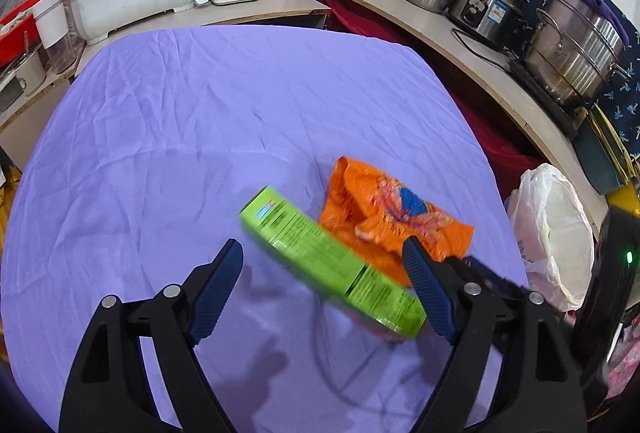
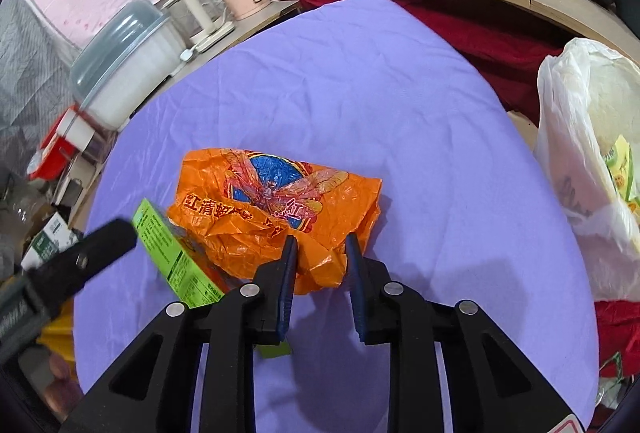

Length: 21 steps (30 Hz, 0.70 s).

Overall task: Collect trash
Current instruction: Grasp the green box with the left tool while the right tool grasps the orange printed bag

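A: Started with the biggest thing?

B: Did. Looked first at the purple cloth [image 1: 200, 133], matte and finely creased, spread over a rounded table and filling most of both views.

A: And next in size?

B: Noted the white bin liner [image 2: 580, 153] at the right edge of the right wrist view, off the cloth. Thin, glossy, wrinkled film, mouth open, with yellow-green packaging showing inside.

A: Found the trash on the table?

B: Found two pieces, lower centre of both views. Saw an orange plastic bag [image 2: 280, 201], crumpled into sharp shiny folds, printed with a blue disc, a dragonfly and red characters. Just left of it, touching its edge, lay a long green carton [image 1: 320, 253], rectangular and flat-faced with small dark print. Looked blurred in the left wrist view.

A: Checked the tools?

B: Checked both. Left gripper [image 1: 320, 245] stood spread wide, black frames with ribbed blue pads. Carton slanted across the gap, its near end against the right-hand pad, the left-hand pad well clear of it. Not gripped.

A: And the other?

B: Right gripper [image 2: 321, 239] sat narrowed, pinching the near fold of the orange plastic bag between its pads, low in the frame.
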Each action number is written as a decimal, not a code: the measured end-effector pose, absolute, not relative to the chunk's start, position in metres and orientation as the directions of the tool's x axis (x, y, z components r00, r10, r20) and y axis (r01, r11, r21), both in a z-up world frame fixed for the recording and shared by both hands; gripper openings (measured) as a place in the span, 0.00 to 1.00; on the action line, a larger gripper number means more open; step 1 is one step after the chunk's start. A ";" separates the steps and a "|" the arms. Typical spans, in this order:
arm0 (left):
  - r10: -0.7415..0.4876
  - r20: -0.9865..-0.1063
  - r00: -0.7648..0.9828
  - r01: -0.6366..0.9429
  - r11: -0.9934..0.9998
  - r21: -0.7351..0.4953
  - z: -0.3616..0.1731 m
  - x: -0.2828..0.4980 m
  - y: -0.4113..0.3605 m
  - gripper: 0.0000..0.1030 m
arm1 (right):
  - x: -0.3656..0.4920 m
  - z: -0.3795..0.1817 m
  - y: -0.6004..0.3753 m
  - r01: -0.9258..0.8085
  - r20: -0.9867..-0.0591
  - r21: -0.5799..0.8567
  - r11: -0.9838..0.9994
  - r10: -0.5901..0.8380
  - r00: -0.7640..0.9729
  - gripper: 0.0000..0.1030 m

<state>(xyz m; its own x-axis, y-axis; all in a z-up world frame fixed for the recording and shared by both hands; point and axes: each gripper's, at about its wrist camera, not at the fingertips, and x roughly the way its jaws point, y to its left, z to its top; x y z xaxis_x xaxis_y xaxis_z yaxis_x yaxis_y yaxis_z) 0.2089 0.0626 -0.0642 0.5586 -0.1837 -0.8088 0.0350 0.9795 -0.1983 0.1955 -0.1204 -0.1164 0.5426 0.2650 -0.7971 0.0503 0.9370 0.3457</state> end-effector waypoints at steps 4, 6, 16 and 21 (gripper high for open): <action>-0.179 -0.821 0.542 0.021 0.980 -0.200 -0.069 0.201 0.058 0.76 | 0.172 -0.117 -0.113 0.031 -0.794 0.356 0.934 0.284 0.538 0.22; -0.170 -0.832 0.529 0.018 0.982 -0.188 -0.073 0.194 0.054 0.76 | 0.162 -0.118 -0.115 0.046 -0.794 0.356 0.933 0.276 0.542 0.22; -0.096 -0.864 0.494 -0.092 0.982 -0.162 -0.084 0.159 0.045 0.76 | 0.136 -0.119 -0.130 0.093 -0.791 0.377 0.921 0.268 0.550 0.22; -0.077 -0.889 0.450 -0.156 0.974 -0.164 -0.094 0.159 0.045 0.76 | 0.128 -0.121 -0.129 0.082 -0.789 0.384 0.919 0.281 0.546 0.22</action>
